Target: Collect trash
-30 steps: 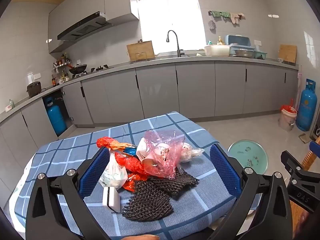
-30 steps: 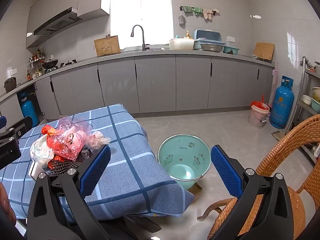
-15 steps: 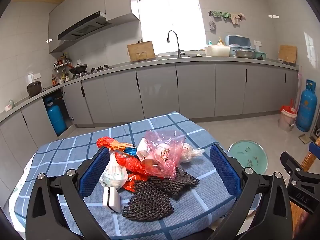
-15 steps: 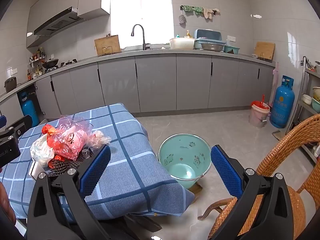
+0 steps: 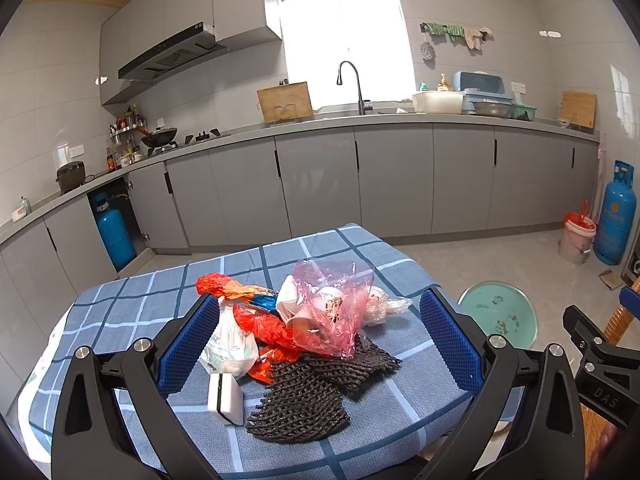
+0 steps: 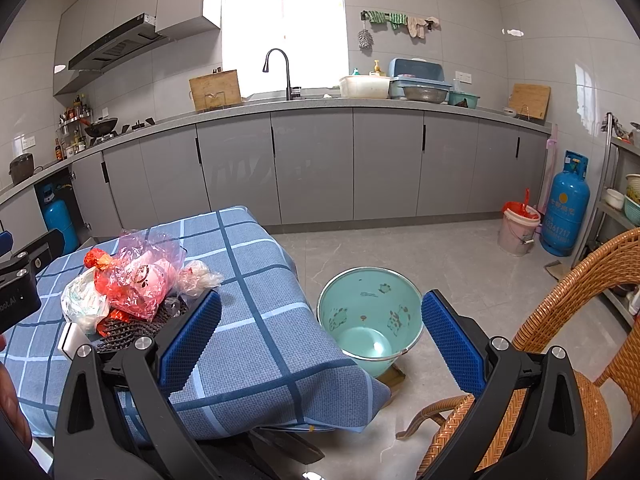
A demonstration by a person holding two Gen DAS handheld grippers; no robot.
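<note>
Two matching handheld grippers, black frames with blue pads

The left gripper (image 5: 320,344) and the right gripper (image 6: 322,340) each have two black, angular plastic arms with cut-out slots and round silver screws at the joints. Each finger carries a bright blue pad (image 5: 188,346) with a fine knobbed texture. White lettering "DAS" marks one black body.

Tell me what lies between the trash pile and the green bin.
Only bare checked tablecloth, then its hanging edge, separates the trash pile from the green bin standing on the floor beside the table. The right wrist view shows this best.
</note>
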